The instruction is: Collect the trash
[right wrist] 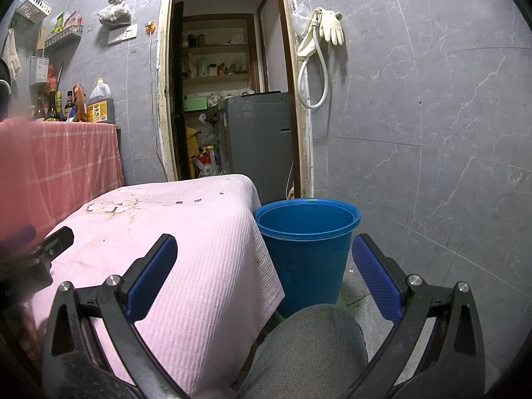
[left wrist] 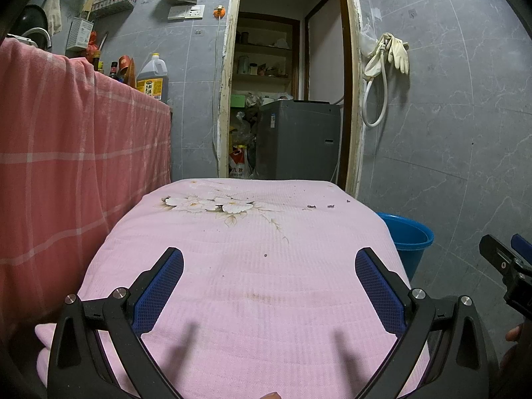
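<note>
Both tongs stand with blue-padded jaws wide apart, holding nothing: the left gripper (left wrist: 269, 277) hovers over the pink quilted cloth with a flower print (left wrist: 252, 286), the right gripper (right wrist: 266, 272) past its right edge, above a grey-trousered knee (right wrist: 309, 349). Leftmost hangs a red checked cloth (left wrist: 66, 153). Small dark scraps of trash (left wrist: 321, 206) lie near the cloth's far right edge, too tiny to identify. Right of the table stands a round blue plastic bucket (right wrist: 307, 252); its bottom is hidden.

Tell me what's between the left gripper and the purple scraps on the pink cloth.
In the left wrist view, only bare pink cloth with stains and one dark speck lies between the left gripper and the purple scraps.
</note>
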The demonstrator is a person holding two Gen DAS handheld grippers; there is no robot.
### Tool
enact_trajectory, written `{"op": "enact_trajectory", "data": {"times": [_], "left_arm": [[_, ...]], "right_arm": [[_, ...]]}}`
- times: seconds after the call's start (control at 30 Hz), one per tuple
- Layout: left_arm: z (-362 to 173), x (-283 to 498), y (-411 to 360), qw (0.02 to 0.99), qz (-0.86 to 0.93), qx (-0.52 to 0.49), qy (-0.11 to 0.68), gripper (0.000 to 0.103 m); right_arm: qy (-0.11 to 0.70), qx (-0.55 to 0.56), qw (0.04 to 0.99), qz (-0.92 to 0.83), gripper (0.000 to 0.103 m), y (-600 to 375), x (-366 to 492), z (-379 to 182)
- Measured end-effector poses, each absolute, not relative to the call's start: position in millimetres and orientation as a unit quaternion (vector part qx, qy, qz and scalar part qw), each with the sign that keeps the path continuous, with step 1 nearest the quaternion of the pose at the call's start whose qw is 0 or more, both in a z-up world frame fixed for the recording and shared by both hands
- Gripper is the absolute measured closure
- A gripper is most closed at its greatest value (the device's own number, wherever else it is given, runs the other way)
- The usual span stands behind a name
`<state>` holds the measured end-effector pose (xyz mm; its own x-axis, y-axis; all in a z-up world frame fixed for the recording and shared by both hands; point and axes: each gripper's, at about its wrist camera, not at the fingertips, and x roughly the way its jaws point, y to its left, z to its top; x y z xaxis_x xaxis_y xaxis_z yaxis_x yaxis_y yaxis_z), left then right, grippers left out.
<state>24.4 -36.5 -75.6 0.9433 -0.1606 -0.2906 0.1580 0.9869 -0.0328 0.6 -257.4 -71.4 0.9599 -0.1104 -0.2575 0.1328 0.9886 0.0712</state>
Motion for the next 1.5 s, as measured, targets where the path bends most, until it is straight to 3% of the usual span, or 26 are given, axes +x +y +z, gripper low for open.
{"op": "enact_trajectory", "data": {"times": [1.5], "left_arm": [[-77.6,23.5,-24.5,0.987,-0.08,0.011,0.142,0.002]], "right_arm": [[0.128,0.044,0.989,-0.062,0.0,-256.4,0.3,-71.4]]}}
